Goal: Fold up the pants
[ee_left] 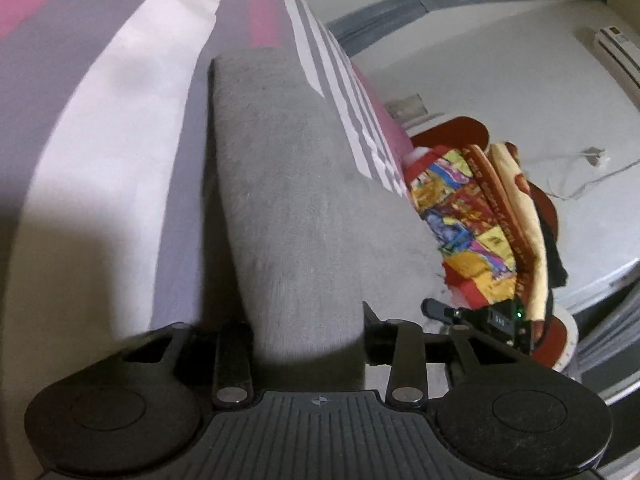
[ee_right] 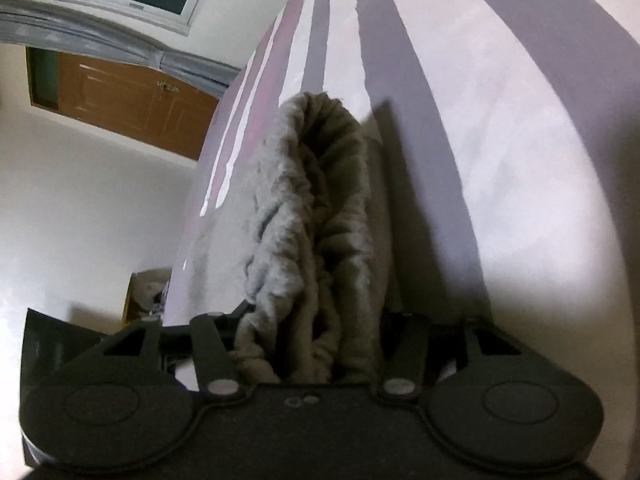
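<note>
**Both grippers clamped on grey pants over a striped bed**

The left gripper (ee_left: pixel 310 344) has its jaws closed on the near end of the soft grey fleece pants (ee_left: pixel 288 184), which stretch away as one flat, straight-edged strip over the pink, white and grey striped bedsheet (ee_left: pixel 120 120). Bare sheet lies open to the left; to the right the bed edge drops off beside a bright multicoloured printed blanket (ee_left: pixel 468 216), whose lettering is too blurred to read.

The right gripper (ee_right: pixel 308 356) grips the pants' bunched, gathered waistband (ee_right: pixel 316 208), jaws narrow around the folds. Striped sheet spreads to the right; left of the bed edge stand a brown wooden door (ee_right: pixel 132 100) and a pale wall.
</note>
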Available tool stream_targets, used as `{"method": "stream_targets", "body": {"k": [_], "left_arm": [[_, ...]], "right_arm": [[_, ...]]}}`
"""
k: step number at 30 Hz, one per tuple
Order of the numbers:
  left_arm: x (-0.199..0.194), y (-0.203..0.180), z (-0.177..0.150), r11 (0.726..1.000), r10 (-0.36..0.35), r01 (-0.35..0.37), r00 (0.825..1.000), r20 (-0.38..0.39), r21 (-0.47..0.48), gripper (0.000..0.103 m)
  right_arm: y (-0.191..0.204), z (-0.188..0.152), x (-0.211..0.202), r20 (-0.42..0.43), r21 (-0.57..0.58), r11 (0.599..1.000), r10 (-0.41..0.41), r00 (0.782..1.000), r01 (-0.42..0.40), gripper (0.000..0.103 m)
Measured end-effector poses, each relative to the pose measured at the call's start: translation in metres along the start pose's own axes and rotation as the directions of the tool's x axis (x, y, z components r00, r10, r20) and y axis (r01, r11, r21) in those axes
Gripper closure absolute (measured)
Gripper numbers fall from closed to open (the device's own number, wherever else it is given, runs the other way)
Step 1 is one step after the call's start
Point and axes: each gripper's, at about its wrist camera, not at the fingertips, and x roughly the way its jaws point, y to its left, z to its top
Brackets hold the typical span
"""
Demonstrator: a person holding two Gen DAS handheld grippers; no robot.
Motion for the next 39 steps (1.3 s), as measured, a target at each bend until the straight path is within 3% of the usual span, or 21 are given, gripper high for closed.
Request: {"method": "stream_targets", "body": {"k": [3, 6, 9, 12, 13, 14, 17, 19, 23, 26, 28, 30, 32, 36, 39], "left_arm": [[-0.017, 0.0, -0.022, 0.999, -0.029, 0.029, 1.0, -0.012, 0.02, 0.045], [-0.029, -0.003, -0.042, 0.998, -0.034, 0.035, 0.999, -0.035, 0.05, 0.037], [-0.031, 0.0, -0.049, 0.999, -0.042, 0.043, 0.999, -0.007, 0.031, 0.034], [-0.015, -0.007, -0.051, 0.999, -0.01, 0.009, 1.0, 0.011, 0.048, 0.038], [-0.011, -0.01, -0.052, 0.998, -0.009, 0.008, 1.0, 0.009, 0.057, 0.045], [-0.009, -0.011, -0.05, 0.999, -0.022, 0.022, 1.0, 0.003, 0.046, 0.059], [-0.016, -0.008, -0.049, 0.998, -0.03, 0.029, 0.999, 0.022, 0.062, 0.063], [-0.011, 0.001, -0.052, 0.999, 0.005, -0.006, 1.0, 0.013, 0.048, 0.063], [-0.01, 0.002, -0.056, 1.0, 0.0, -0.002, 0.998, 0.062, 0.027, 0.063], [-0.016, -0.013, -0.061, 0.996, 0.07, -0.076, 0.992, 0.109, 0.055, 0.049], [-0.023, -0.033, -0.066, 0.981, 0.147, -0.164, 0.977, 0.152, 0.107, 0.031], [-0.033, -0.053, -0.072, 0.939, 0.262, -0.301, 0.939, 0.221, 0.164, 0.012], [-0.041, -0.076, -0.078, 0.898, 0.334, -0.395, 0.898, 0.288, 0.191, 0.012], [-0.063, -0.119, -0.093, 0.867, 0.378, -0.464, 0.849, 0.37, 0.181, 0.006], [-0.081, -0.156, -0.112, 0.841, 0.383, -0.499, 0.821, 0.424, 0.207, 0.0]], "right_arm": [[-0.003, -0.01, -0.022, -0.008, -0.002, 1.0, 0.002, 1.0, -0.002, 0.044], [-0.012, -0.02, -0.043, -0.005, 0.03, 0.999, 0.025, 1.0, -0.025, 0.04], [-0.02, -0.02, -0.041, -0.002, 0.045, 0.998, 0.04, 0.999, -0.04, 0.032], [-0.009, -0.026, -0.026, 0.005, 0.0, 1.0, -0.007, 1.0, 0.007, 0.031], [-0.003, -0.029, -0.024, 0.009, -0.035, 0.999, -0.036, 0.999, 0.036, 0.035], [0.003, -0.031, -0.024, 0.012, -0.065, 0.996, -0.061, 0.998, 0.061, 0.039], [0.011, -0.028, -0.039, 0.044, -0.098, 0.994, -0.034, 0.998, 0.038, 0.047], [0.004, -0.027, -0.03, 0.017, -0.107, 0.99, -0.085, 0.996, 0.087, 0.043], [-0.002, -0.024, -0.022, 0.015, -0.076, 0.994, -0.075, 0.997, 0.076, 0.04], [-0.003, -0.03, -0.035, 0.038, -0.052, 0.995, -0.081, 0.996, 0.082, 0.035], [0.006, -0.039, -0.045, 0.076, -0.054, 0.991, -0.121, 0.99, 0.125, 0.029], [0.017, -0.048, -0.056, 0.119, -0.08, 0.983, -0.157, 0.98, 0.167, 0.027], [0.032, -0.058, -0.066, 0.145, -0.131, 0.967, -0.199, 0.969, 0.218, 0.026], [0.078, -0.082, -0.091, 0.247, -0.264, 0.89, -0.31, 0.918, 0.372, 0.018], [0.114, -0.105, -0.105, 0.284, -0.343, 0.842, -0.329, 0.901, 0.415, 0.017]]}}
